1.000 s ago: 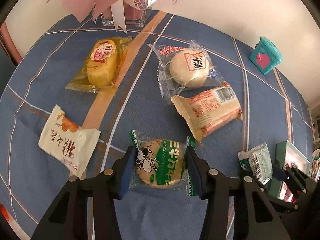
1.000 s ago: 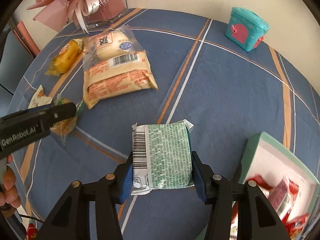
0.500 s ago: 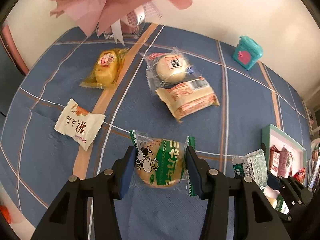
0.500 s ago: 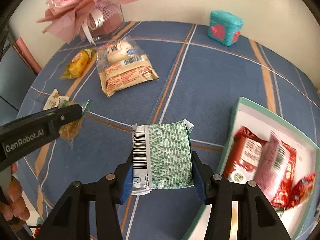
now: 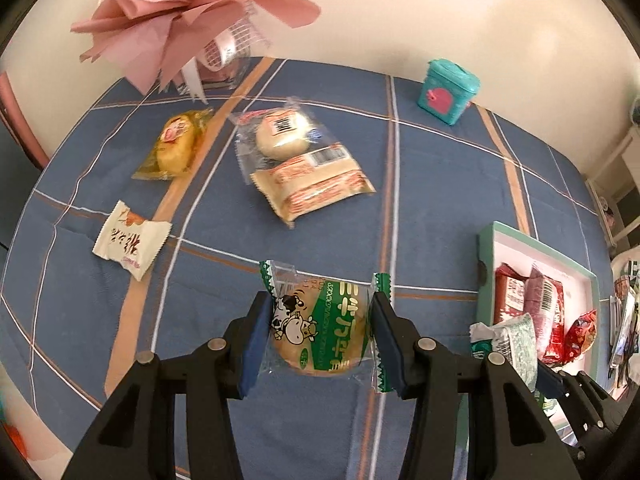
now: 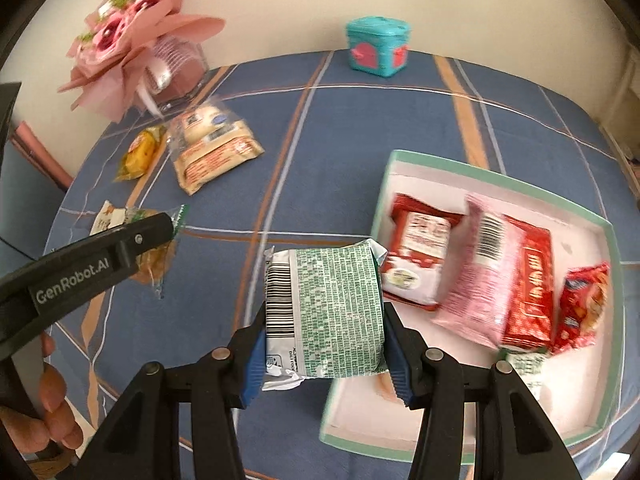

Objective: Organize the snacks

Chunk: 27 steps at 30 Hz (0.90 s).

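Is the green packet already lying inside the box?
No, the green packet is held in the right hand-held gripper, above the box edge.

Soft, warm indoor light fills both views evenly, with the cream wall (image 5: 460, 20) bright and slightly washed out. Shadows are faint: only a soft one under the pink bouquet (image 5: 188, 12) and thin ones beside the packets. Fisheye bending curves the blue checked cloth (image 5: 440, 184) into a dome, and dark vignette rings cut the corners. The left wrist view is fairly sharp. The right wrist view shows motion blur, smearing the red and pink packets (image 6: 492, 264) in the box (image 6: 460, 164) and the cloth's stripes.
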### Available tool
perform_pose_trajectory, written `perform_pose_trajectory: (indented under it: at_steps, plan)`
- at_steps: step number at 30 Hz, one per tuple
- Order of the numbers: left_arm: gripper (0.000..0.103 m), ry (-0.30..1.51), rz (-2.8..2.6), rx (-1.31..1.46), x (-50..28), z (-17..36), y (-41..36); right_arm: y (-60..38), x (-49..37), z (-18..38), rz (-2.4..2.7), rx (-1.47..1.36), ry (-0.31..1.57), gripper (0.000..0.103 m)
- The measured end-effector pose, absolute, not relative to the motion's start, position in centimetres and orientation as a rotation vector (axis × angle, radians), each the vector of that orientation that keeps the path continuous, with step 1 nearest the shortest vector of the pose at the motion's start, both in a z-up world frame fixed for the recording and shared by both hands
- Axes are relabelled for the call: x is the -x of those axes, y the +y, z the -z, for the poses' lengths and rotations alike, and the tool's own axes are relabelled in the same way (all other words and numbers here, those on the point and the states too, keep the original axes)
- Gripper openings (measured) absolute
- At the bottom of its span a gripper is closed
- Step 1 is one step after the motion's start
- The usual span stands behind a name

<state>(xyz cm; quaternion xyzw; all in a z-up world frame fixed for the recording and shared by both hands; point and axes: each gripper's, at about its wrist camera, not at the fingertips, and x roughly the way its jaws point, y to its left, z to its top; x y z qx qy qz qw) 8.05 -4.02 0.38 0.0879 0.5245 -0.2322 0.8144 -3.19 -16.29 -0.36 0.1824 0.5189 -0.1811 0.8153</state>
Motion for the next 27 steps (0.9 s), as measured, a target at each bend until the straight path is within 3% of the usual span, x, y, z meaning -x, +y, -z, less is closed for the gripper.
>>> perform_pose_trajectory:
  at_steps: [27]
  plan:
    - [0.052, 1.033, 0.76, -0.411, 3.2, -2.3, -16.6, -29.6, 12.9, -0.9, 0.649, -0.62, 1.033, 0.054]
